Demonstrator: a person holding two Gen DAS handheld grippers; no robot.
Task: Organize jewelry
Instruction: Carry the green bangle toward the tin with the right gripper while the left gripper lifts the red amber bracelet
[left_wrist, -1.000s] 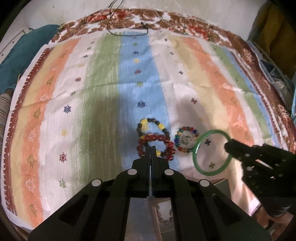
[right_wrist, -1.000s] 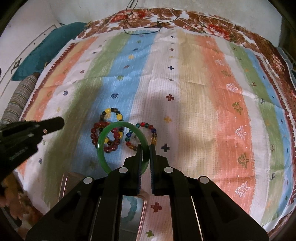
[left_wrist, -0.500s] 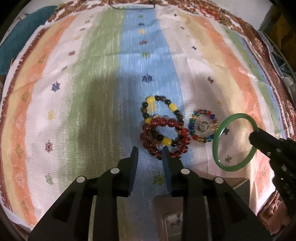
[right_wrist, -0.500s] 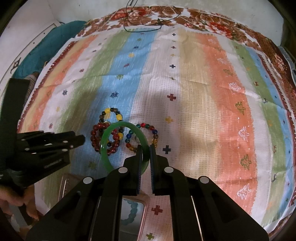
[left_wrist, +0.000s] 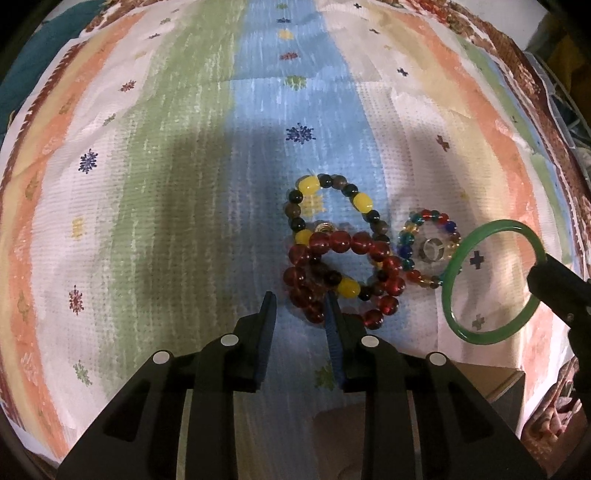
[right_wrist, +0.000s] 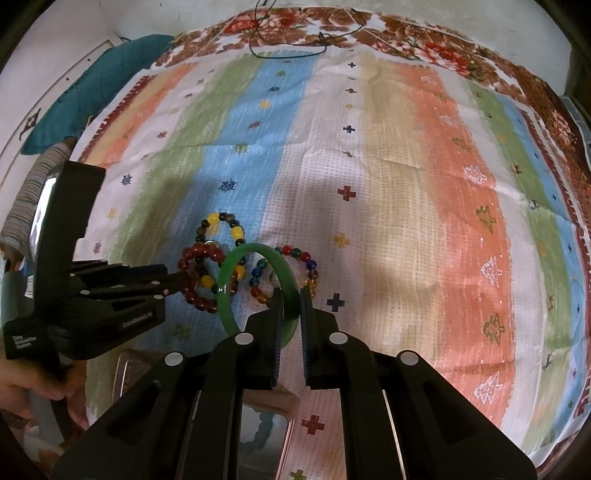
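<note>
Two grippers: the right gripper (right_wrist: 291, 295) clamps the green bangle (right_wrist: 229, 291); the left gripper (left_wrist: 300, 301), jaws parted, meets the red bead bracelet (left_wrist: 343, 271).

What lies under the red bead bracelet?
Under the red bead bracelet lies part of the yellow-and-dark bead bracelet, both on the striped cloth. Where the red beads cross it, the lower bracelet's beads are partly hidden.

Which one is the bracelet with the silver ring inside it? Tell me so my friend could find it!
Look at the striped cloth and find the cluster of bracelets near its front edge. The one you want is the small multicolored bracelet, lying between the dark red bead bracelet and the smooth green bangle. Only it mixes red, blue, green and amber beads and has a silver ring inside it.
</note>
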